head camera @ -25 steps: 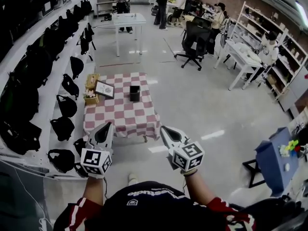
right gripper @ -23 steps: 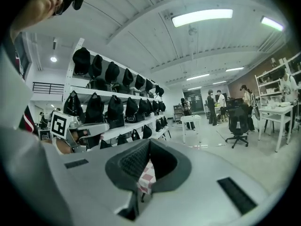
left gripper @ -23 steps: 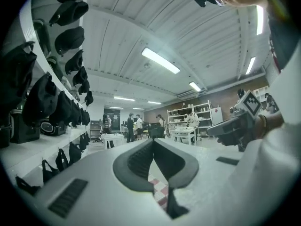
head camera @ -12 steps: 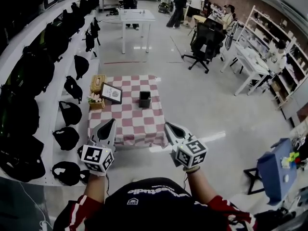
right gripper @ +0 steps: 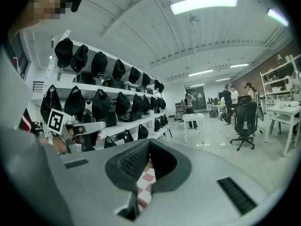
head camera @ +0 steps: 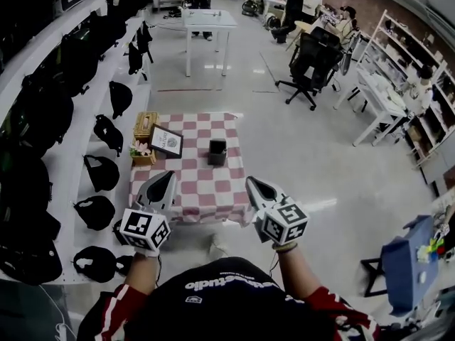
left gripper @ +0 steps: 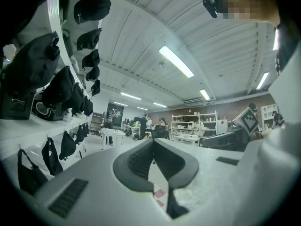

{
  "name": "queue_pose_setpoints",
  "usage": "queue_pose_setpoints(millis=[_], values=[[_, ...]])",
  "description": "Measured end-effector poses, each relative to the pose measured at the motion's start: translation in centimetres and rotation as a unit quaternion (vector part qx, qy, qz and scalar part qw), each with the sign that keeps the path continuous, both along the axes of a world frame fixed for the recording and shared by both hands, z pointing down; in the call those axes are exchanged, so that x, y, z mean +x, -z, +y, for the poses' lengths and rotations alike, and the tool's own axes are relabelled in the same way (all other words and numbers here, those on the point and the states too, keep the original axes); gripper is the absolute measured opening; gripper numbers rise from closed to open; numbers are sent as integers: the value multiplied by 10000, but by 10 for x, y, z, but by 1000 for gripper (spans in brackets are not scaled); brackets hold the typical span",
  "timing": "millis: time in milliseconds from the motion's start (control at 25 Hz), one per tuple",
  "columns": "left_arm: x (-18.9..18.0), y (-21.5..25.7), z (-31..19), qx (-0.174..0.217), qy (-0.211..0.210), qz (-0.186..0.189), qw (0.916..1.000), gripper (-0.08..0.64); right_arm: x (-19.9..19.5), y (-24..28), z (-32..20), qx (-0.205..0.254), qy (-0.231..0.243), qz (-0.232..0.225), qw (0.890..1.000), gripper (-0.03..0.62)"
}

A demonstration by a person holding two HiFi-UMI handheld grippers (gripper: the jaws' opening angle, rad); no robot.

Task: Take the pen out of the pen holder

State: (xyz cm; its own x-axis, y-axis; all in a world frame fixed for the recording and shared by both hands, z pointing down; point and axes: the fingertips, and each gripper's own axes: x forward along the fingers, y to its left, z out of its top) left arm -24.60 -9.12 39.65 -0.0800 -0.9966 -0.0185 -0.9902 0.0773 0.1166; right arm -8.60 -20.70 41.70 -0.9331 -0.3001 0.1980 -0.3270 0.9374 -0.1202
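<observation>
A small black pen holder [head camera: 217,151] stands on the red-and-white checkered table [head camera: 192,183], at its far middle; it is too small to show any pen inside. My left gripper [head camera: 168,177] hovers above the table's near left edge, well short of the holder. My right gripper [head camera: 251,181] hangs just off the near right corner. In the left gripper view the left gripper [left gripper: 153,141] has its jaws meeting at the tips with nothing between them. The right gripper [right gripper: 148,141] looks the same in the right gripper view, with a sliver of checkered cloth [right gripper: 145,185] below.
A framed picture [head camera: 166,141], a wooden box [head camera: 146,125] and a small flower pot [head camera: 139,150] sit on the table's left side. Shelves of black bags [head camera: 67,84] line the left wall. A white table [head camera: 207,21], an office chair [head camera: 313,59] and people are farther back.
The view has moved forward: the checkered table and pen holder now lie closer under both grippers. Both grippers keep the same pose and stay shut.
</observation>
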Motion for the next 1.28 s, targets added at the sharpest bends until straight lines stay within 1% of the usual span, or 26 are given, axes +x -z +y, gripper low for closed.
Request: queue_pose_setpoints(millis=[160,320,520,640,760,840,1080,1280], values=[[-15,7,-26,15,128,-88,9999,5,-23,10,-31,129,151,-104,9997,3],[-25,16,-49,61,182,-230,9996,6,-39,22,-55,232,175,-237,9993,3],[-34,13,-67,13,191,-235,9995,5,-49,14,-71,234,243,-266,9991,5],[-34,7,-73,-34,165,-204,9997,6,-51,9,-76,191,246,-228,9993,23],[-35,3,-78,-68,132,-155,9998,5,-53,5,-80,137,217,-190,9995,72],[-35,2,-79,-72,121,-138,9998,5,-54,1,-83,101,208,-149,9996,90],[-36,-5,-87,-75,143,-80,9998,5,-59,-17,-90,73,248,66,9996,95],[-29,-15,-99,-179,62,-175,9997,5,-64,-36,-99,43,329,271,9991,95]])
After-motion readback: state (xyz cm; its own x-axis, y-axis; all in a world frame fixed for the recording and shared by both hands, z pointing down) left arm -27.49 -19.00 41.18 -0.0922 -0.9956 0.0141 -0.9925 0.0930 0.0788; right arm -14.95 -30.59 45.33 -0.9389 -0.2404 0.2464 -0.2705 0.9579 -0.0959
